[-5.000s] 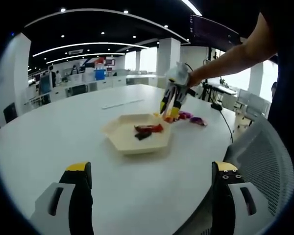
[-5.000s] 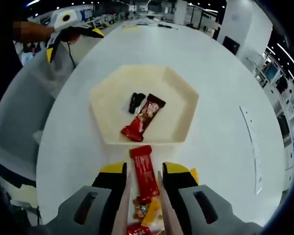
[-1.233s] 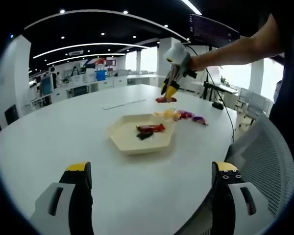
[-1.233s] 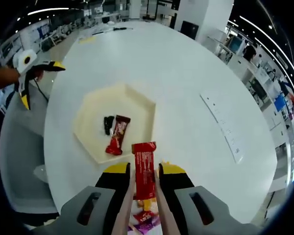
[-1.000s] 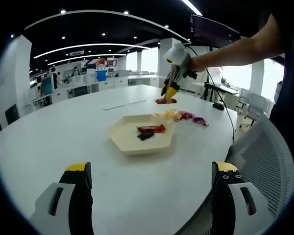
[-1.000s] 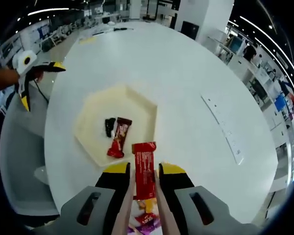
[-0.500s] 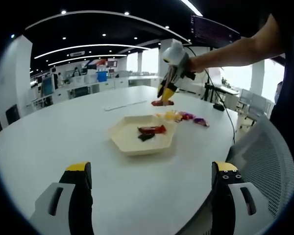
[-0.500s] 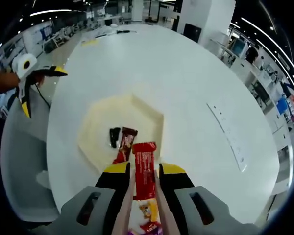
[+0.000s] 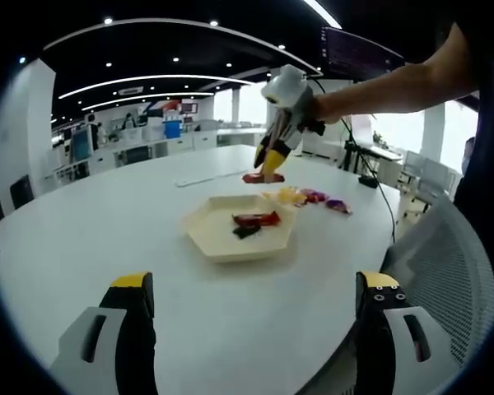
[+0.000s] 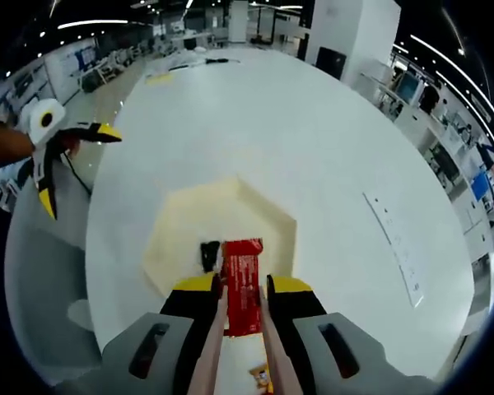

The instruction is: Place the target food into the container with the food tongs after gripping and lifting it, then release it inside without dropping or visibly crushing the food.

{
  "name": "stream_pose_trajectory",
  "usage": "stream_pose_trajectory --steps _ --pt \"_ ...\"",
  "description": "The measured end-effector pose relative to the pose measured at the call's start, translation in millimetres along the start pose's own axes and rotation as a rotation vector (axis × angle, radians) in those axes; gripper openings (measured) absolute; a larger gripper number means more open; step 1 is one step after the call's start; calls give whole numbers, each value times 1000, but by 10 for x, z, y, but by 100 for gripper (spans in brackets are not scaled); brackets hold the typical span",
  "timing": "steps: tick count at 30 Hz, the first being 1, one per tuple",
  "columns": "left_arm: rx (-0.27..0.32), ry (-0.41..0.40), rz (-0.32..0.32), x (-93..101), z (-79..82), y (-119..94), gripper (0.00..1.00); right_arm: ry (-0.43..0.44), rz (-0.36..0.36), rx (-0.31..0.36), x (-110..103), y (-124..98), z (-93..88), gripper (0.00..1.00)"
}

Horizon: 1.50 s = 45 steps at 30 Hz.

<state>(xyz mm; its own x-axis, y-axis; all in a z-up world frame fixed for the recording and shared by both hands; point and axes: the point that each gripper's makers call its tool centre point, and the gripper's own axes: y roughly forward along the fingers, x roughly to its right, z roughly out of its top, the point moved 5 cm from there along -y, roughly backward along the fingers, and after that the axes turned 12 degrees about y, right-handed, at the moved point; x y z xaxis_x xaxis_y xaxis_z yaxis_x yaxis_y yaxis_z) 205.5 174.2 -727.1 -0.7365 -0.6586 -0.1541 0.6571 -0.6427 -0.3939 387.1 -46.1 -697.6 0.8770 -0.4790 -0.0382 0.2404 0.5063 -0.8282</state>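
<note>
Round white table (image 9: 90,222), cream hexagonal tray (image 9: 222,240), loose wrapped snacks (image 9: 313,196), paper sheet (image 9: 204,174)

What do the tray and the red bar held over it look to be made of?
Tray: probably matte plastic or moulded fibre; cream, uniform, with crisp hexagonal walls and no shine. Red bar, held by tongs in the right tool: likely glossy plastic-film wrapper; flat, printed, with a crimped end. Its contents cannot be seen.

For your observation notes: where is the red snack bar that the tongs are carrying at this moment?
In the right gripper view the red snack bar sits clamped in the tongs, above the cream hexagonal tray; the left gripper view shows it above the tray's far edge.
</note>
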Motion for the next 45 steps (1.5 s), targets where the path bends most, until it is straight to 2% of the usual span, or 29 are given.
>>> stream_pose_trajectory --steps 23,29,45 --pt "1 -1 2 -5 7 -4 99 -64 56 15 -436 218 345 22" --pt "1 -2 3 -7 9 -2 99 -70 67 17 -479 258 403 22" --pt "-2 1 -3 -2 -4 4 99 -88 87 29 -517 275 417 25"
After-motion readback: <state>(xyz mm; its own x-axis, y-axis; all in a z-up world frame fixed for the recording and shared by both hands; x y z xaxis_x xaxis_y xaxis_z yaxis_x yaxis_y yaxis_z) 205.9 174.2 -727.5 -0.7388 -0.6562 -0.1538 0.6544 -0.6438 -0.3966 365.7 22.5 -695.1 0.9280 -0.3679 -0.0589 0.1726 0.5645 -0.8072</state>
